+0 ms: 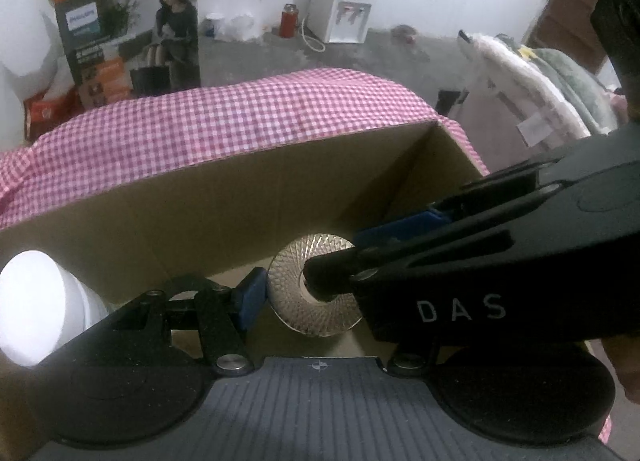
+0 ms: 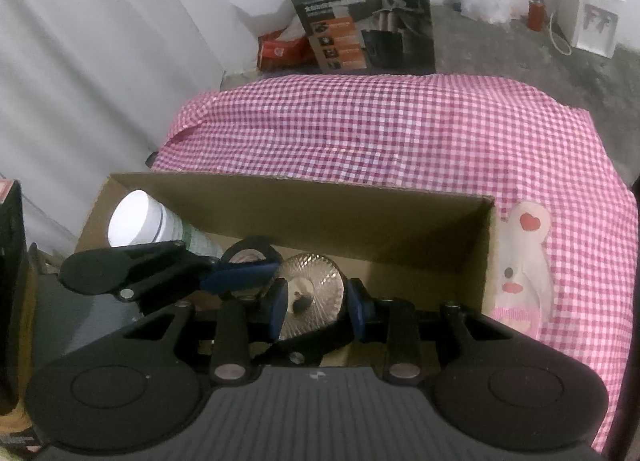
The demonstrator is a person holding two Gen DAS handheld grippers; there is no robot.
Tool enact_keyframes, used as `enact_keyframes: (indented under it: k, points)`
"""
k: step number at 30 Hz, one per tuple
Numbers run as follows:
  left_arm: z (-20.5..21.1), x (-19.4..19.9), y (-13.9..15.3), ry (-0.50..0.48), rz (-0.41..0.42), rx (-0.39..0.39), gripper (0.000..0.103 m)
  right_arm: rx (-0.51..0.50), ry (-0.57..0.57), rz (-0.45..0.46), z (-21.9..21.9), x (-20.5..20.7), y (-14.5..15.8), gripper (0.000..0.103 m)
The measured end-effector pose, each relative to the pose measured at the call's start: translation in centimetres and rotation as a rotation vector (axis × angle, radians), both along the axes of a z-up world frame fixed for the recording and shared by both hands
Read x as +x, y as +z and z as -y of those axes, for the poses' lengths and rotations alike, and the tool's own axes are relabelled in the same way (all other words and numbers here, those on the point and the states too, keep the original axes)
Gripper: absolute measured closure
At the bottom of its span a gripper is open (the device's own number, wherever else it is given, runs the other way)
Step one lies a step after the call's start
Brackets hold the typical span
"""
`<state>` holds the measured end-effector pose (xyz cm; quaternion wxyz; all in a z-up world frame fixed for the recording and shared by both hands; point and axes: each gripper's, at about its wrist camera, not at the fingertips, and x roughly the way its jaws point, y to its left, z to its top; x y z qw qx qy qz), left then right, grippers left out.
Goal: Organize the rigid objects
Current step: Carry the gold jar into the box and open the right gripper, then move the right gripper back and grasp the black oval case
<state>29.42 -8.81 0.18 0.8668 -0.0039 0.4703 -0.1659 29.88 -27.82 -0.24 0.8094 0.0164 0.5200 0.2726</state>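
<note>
Both tongs reach down into the cardboard box (image 2: 424, 229). Right tongs (image 2: 316, 307) pinch a ribbed shiny disc (image 2: 320, 281) between blue pads. Left tongs (image 1: 308, 293) sit half spread around that disc, one pad (image 1: 252, 297) just beside its rim; contact is unclear. A white bottle (image 2: 136, 225) leans in the box's corner, on checked cloth (image 2: 400, 133).

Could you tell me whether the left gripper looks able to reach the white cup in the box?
Probably yes: the cup lies uncovered at the box's left end, close beside the left gripper. That gripper sits at the shiny disc, so it would need to swing left.
</note>
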Motion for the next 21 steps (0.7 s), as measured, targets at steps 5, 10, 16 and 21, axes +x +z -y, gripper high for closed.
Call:
enact_keyframes:
  k: [5, 10, 16, 21]
  points:
    - [-0.1, -0.4, 0.7, -0.004, 0.035, -0.008, 0.044, 0.007, -0.002, 0.009, -0.3, 0.6, -0.1, 0.068]
    - [-0.1, -1.5, 2.1, -0.004, 0.07, -0.001, 0.026, 0.03, -0.001, 0.044, -0.2, -0.2, 1.0, 0.067]
    - [-1.2, -5.4, 5.0, -0.004, 0.142, -0.012, 0.009, 0.12, -0.022, 0.132, 1.7, -4.0, 4.8, 0.059]
    - [-2.0, -9.9, 7.2, -0.018, 0.221, 0.015, 0.004, 0.217, -0.059, 0.242, 5.1, -9.8, 8.1, 0.047]
